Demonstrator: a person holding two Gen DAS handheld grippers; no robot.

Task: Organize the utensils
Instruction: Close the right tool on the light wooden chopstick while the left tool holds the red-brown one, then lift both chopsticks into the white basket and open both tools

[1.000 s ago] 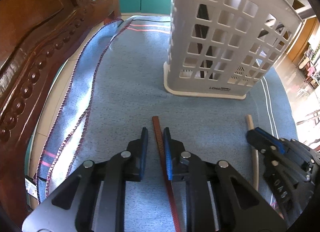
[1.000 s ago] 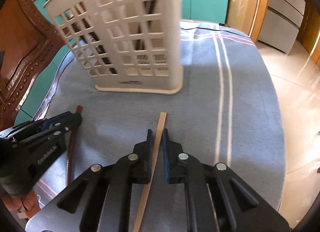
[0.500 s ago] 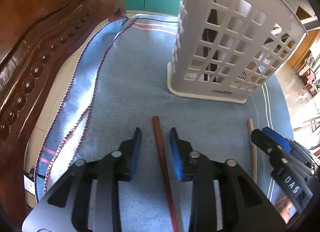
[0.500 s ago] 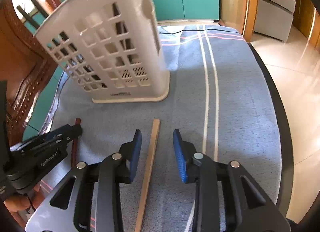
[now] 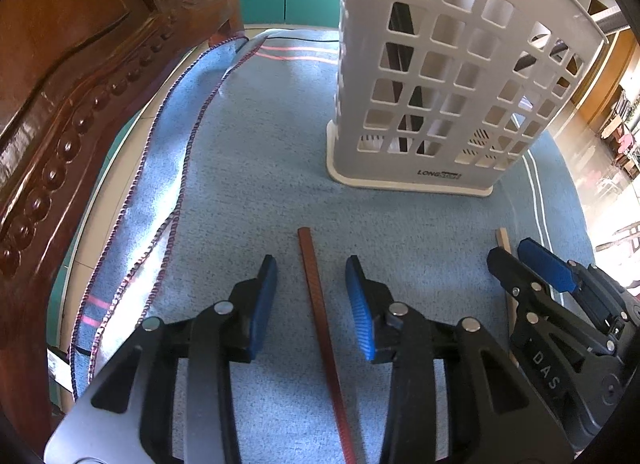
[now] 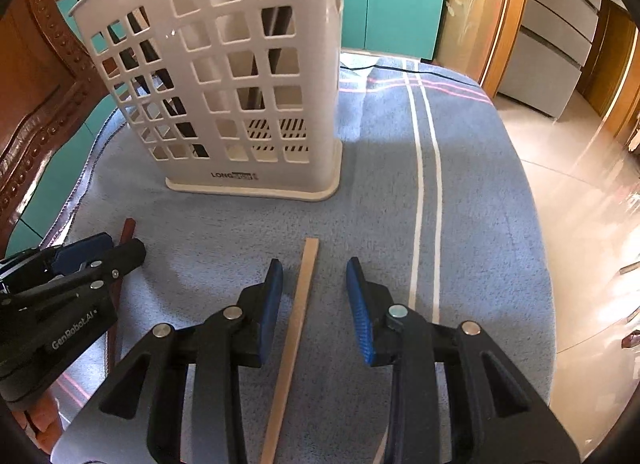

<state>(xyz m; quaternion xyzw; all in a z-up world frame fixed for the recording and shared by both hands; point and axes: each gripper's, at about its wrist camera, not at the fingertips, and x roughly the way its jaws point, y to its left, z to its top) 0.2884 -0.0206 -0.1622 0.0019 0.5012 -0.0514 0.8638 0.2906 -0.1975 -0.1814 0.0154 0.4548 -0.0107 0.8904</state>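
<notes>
A dark red-brown chopstick (image 5: 316, 304) lies flat on the blue cloth (image 5: 248, 152), between the blue pads of my left gripper (image 5: 310, 264). The jaws are opening and neither pad touches the stick. A pale wooden chopstick (image 6: 300, 304) lies between the jaws of my right gripper (image 6: 313, 264), which is open with a gap on each side. A white lattice utensil basket (image 5: 440, 84) stands upright just beyond both sticks and holds dark utensils. In the right wrist view the left gripper (image 6: 122, 243) sits at the left over the red-brown chopstick (image 6: 129, 226).
A carved dark wooden chair back (image 5: 60, 64) rises close on the left. The cloth's braided edge (image 5: 176, 168) runs along the table rim there. On the right the round table edge (image 6: 548, 264) drops to a shiny tiled floor. Teal cabinets stand behind.
Both grippers have opened and let go of their chopsticks, which now lie loose on the cloth between the jaws. Both views have drawn back a little from the cloth.
</notes>
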